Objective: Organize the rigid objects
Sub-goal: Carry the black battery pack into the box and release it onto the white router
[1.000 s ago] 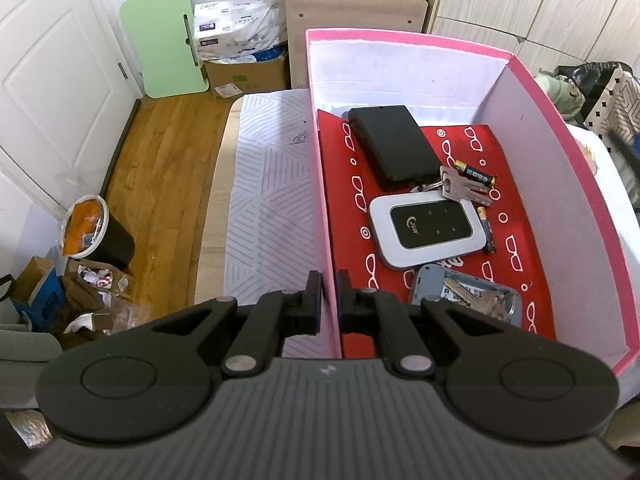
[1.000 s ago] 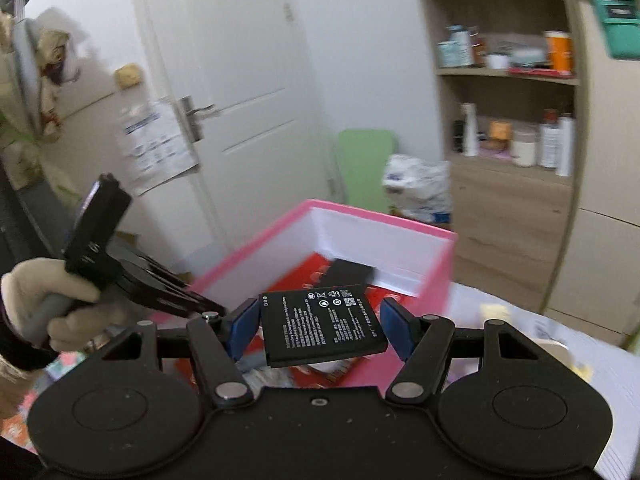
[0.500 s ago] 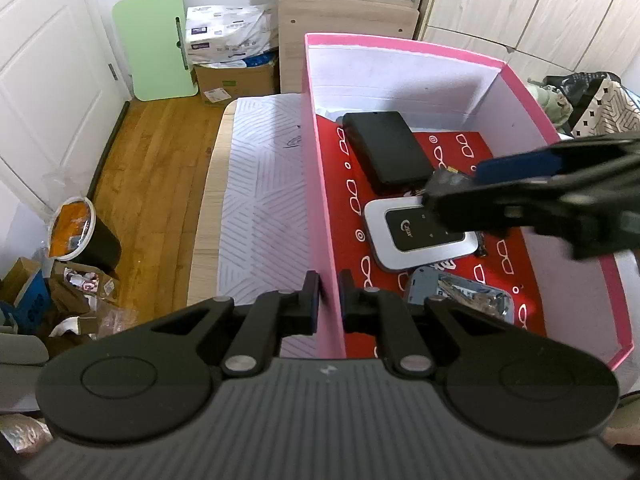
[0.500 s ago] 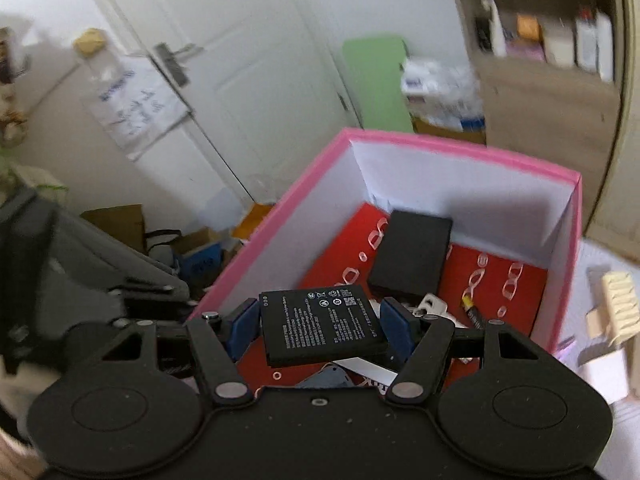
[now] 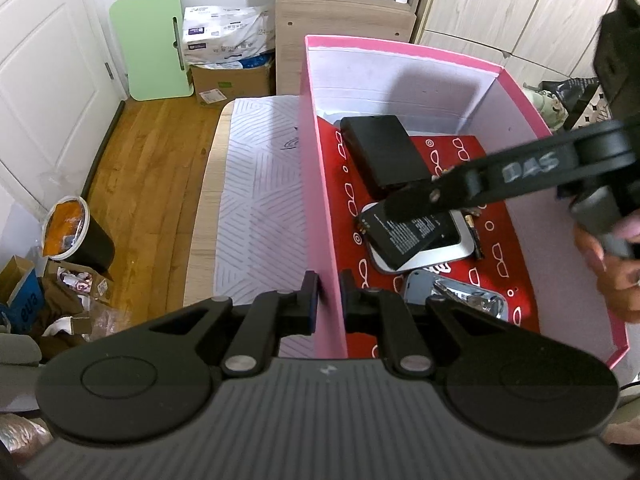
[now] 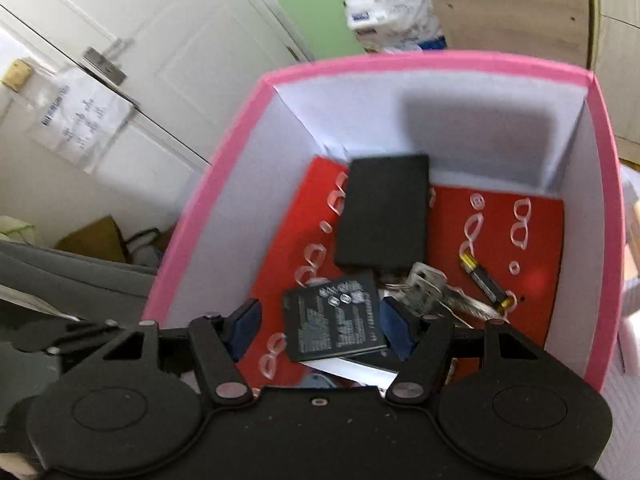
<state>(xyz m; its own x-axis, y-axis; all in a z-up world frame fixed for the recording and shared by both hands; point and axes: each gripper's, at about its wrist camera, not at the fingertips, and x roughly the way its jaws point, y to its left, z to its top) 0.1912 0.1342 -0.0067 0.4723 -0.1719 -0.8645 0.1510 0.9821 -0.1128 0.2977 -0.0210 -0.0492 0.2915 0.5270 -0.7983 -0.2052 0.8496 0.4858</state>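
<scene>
Risk: our right hand-held gripper [image 6: 318,330], jaws loose about the flat battery [image 6: 334,318], may drop it askew onto the router [image 5: 420,244]; our left hand-held gripper [image 5: 329,294] pinches the pink box [image 5: 320,208] wall.

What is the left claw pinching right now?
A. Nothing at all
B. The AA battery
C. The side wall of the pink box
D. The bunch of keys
C: in the left wrist view, the left claw has its two fingers closed on either side of the pink box's near side wall, while the AA battery and keys lie loose inside.
</scene>
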